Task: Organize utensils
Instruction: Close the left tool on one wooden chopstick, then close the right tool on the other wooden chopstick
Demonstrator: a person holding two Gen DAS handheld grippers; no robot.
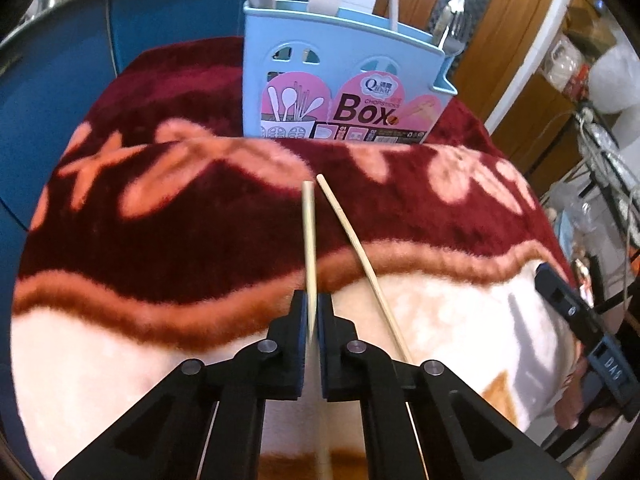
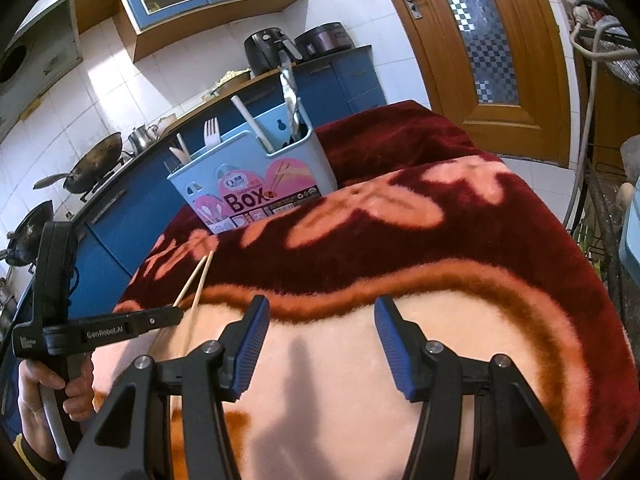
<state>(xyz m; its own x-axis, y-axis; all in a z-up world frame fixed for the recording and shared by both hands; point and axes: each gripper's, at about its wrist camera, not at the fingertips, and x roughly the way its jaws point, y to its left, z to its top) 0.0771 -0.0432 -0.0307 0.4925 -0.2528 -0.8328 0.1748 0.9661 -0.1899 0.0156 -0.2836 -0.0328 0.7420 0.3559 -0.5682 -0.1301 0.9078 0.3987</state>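
Observation:
A light blue utensil box (image 1: 340,80) with a pink "Box" label stands at the far side of a blanket-covered table; it holds white spoons, a fork and metal utensils. It also shows in the right wrist view (image 2: 256,184). My left gripper (image 1: 313,316) is shut on one wooden chopstick (image 1: 309,232), pointing toward the box. A second chopstick (image 1: 360,256) lies on the blanket just to its right. My right gripper (image 2: 320,344) is open and empty above the pale part of the blanket; both chopsticks (image 2: 196,284) show at its left.
The table carries a red and pink floral blanket (image 1: 160,240). Blue kitchen cabinets (image 2: 112,240) with woks stand behind at the left. A wooden door (image 2: 480,40) is at the back right, and a wire rack (image 2: 600,220) at the right edge.

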